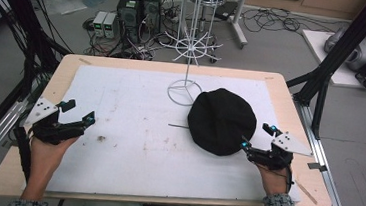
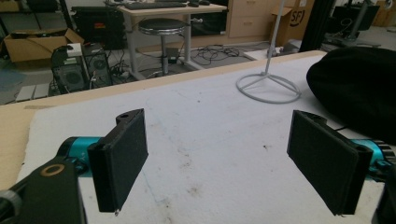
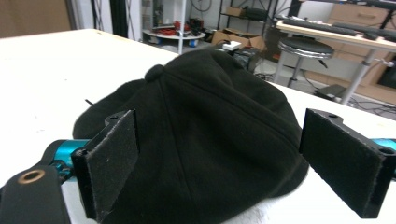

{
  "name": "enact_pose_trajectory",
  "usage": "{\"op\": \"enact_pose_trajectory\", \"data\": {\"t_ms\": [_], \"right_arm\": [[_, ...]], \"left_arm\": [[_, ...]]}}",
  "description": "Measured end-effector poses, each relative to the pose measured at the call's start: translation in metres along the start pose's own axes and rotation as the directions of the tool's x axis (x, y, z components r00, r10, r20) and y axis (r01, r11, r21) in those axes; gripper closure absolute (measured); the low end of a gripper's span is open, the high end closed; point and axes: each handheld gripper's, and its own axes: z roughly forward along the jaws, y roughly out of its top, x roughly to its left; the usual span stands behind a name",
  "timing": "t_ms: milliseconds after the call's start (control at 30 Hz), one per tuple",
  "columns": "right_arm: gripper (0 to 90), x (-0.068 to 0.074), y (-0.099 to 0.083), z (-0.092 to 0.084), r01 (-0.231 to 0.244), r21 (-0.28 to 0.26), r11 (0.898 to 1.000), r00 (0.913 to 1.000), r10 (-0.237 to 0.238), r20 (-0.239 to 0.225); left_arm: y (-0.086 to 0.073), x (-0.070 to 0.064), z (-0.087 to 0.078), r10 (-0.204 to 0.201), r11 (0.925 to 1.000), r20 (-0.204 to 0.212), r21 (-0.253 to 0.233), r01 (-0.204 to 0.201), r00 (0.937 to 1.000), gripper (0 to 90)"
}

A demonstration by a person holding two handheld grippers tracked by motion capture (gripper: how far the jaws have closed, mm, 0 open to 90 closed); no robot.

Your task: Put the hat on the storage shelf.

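Observation:
A black cap [image 1: 221, 120] lies flat on the white mat [image 1: 129, 123], right of centre. My right gripper [image 1: 257, 136] rests at the cap's near right edge, open, its jaws wide apart and pointing at the cap. In the right gripper view the cap [image 3: 205, 130] rises just beyond my right gripper [image 3: 233, 163], with nothing pressed between the pads. My left gripper [image 1: 80, 113] sits at the table's left side, open and empty. In the left gripper view, my left gripper [image 2: 224, 163] faces bare mat [image 2: 205, 135], with the cap [image 2: 359, 88] far right.
A white wire rack stand [image 1: 189, 53] has its ring base [image 1: 184, 91] on the mat just behind the cap. The wooden table edge [image 1: 174, 68] borders the mat. Black frame posts [image 1: 323, 80] flank the table; computers and cables lie on the floor beyond.

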Motion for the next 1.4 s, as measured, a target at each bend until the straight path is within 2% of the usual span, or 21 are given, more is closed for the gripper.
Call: {"op": "enact_pose_trajectory", "data": {"t_ms": [133, 233, 400, 500, 533, 567, 633, 767, 867, 967, 1000, 1033, 1133, 1267, 1400], "right_arm": [[13.8, 0.001, 0.004, 0.005, 0.017, 0.003, 1.000, 0.9995, -0.017, -0.027], [13.8, 0.002, 0.009, 0.013, 0.034, 0.019, 0.999, 0.9969, -0.033, -0.072], [14.4, -0.001, 0.021, 0.027, 0.048, 0.025, 0.999, 0.9938, -0.045, -0.101], [14.4, -0.007, 0.027, 0.038, 0.056, 0.051, 0.997, 0.9891, -0.049, -0.139], [14.4, -0.007, 0.027, 0.038, 0.056, 0.051, 0.997, 0.9891, -0.049, -0.139], [14.3, -0.012, 0.029, 0.046, 0.052, 0.073, 0.996, 0.9861, -0.039, -0.162], [14.3, -0.014, 0.031, 0.053, 0.056, 0.097, 0.994, 0.9832, -0.038, -0.178], [14.8, -0.013, 0.034, 0.063, 0.082, 0.114, 0.990, 0.9804, -0.059, -0.188], [15.4, -0.012, 0.033, 0.075, 0.121, 0.151, 0.981, 0.9749, -0.089, -0.204], [15.5, -0.014, 0.030, 0.083, 0.131, 0.177, 0.976, 0.9674, -0.086, -0.238], [15.5, -0.014, 0.030, 0.083, 0.131, 0.177, 0.976, 0.9674, -0.086, -0.238], [16.0, -0.016, 0.029, 0.086, 0.148, 0.193, 0.970, 0.9649, -0.099, -0.243], [18.0, -0.017, 0.030, 0.087, 0.159, 0.189, 0.969, 0.9621, -0.110, -0.250], [21.2, -0.021, 0.028, 0.089, 0.191, 0.194, 0.962, 0.9586, -0.140, -0.248], [29.2, -0.019, 0.028, 0.090, 0.214, 0.205, 0.955, 0.9536, -0.159, -0.255]], "left_arm": [[0.001, 0.000, 0.000, 0.001, 1.0000, 0.005, -0.002, -0.001, 1.0000, 20.3], [0.002, -0.002, -0.001, -0.001, 1.0000, 0.012, -0.008, 0.001, 0.9999, 20.3], [0.004, -0.005, -0.001, 0.005, 0.9999, 0.024, -0.015, -0.004, 0.9997, 20.3], [0.005, -0.005, -0.001, 0.004, 0.9998, 0.025, -0.020, -0.003, 0.9997, 20.3], [0.005, -0.005, -0.002, 0.002, 0.9998, 0.024, -0.021, -0.002, 0.9997, 20.3], [0.005, -0.005, -0.002, 0.000, 0.9998, 0.024, -0.022, 0.001, 0.9997, 20.3], [0.005, -0.005, -0.001, -0.001, 0.9998, 0.027, -0.022, 0.002, 0.9996, 20.3], [0.005, -0.005, -0.001, -0.001, 0.9998, 0.030, -0.021, 0.002, 0.9995, 20.3], [0.004, -0.005, 0.000, -0.004, 0.9998, 0.033, -0.019, 0.004, 0.9995, 20.3], [0.004, -0.006, 0.000, -0.002, 0.9999, 0.035, -0.016, 0.003, 0.9994, 20.3], [0.005, -0.006, 0.000, -0.001, 0.9999, 0.035, -0.016, 0.002, 0.9994, 20.3], [0.005, -0.006, 0.000, -0.001, 0.9999, 0.036, -0.017, 0.001, 0.9993, 20.3], [0.005, -0.006, 0.000, -0.002, 0.9999, 0.038, -0.017, 0.003, 0.9993, 20.4], [0.005, -0.006, 0.000, -0.006, 0.9998, 0.038, -0.017, 0.006, 0.9993, 20.4], [0.004, -0.006, 0.000, -0.006, 0.9998, 0.038, -0.017, 0.007, 0.9992, 20.4]]}}
